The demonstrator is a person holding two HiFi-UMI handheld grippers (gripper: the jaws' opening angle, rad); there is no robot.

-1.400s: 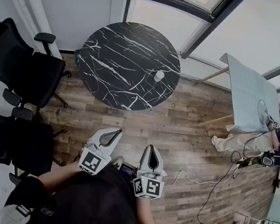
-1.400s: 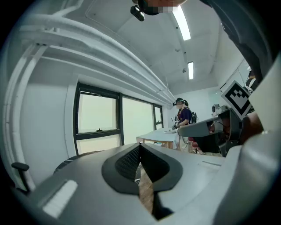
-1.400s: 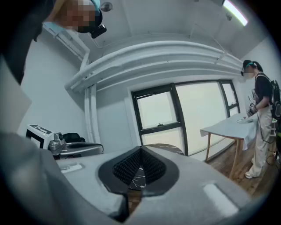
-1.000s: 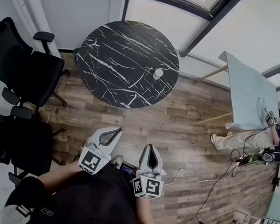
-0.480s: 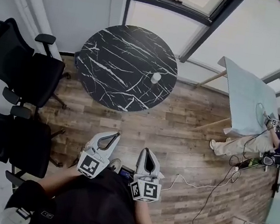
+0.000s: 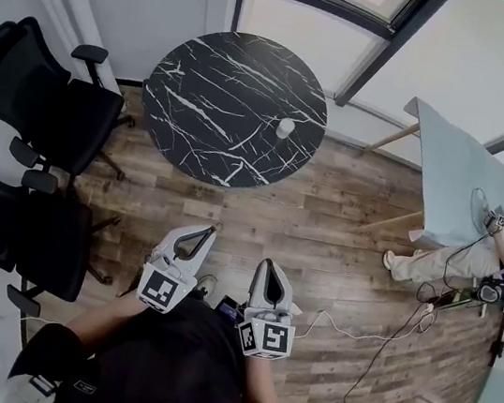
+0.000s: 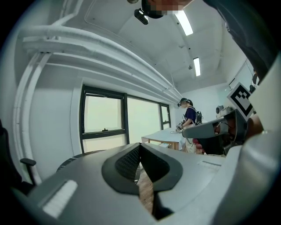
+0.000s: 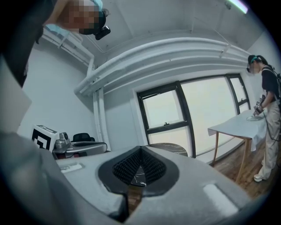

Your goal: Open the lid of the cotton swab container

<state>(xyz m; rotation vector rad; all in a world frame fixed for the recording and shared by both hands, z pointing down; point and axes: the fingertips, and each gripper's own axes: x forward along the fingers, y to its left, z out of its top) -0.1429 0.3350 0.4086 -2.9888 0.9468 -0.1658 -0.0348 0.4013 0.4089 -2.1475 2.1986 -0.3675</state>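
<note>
Cotton swab container [image 6: 285, 128], a small white cylinder, is standing on the round, white-veined black marble bench [image 6: 212, 85]. Well apart from it, I am holding my left hand-held gripper [image 6: 203, 230] and right hand-held gripper [image 6: 265, 265] closed, empty.

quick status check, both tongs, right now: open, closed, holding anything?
left tongs: closed, holding nothing.
right tongs: closed, holding nothing.
</note>
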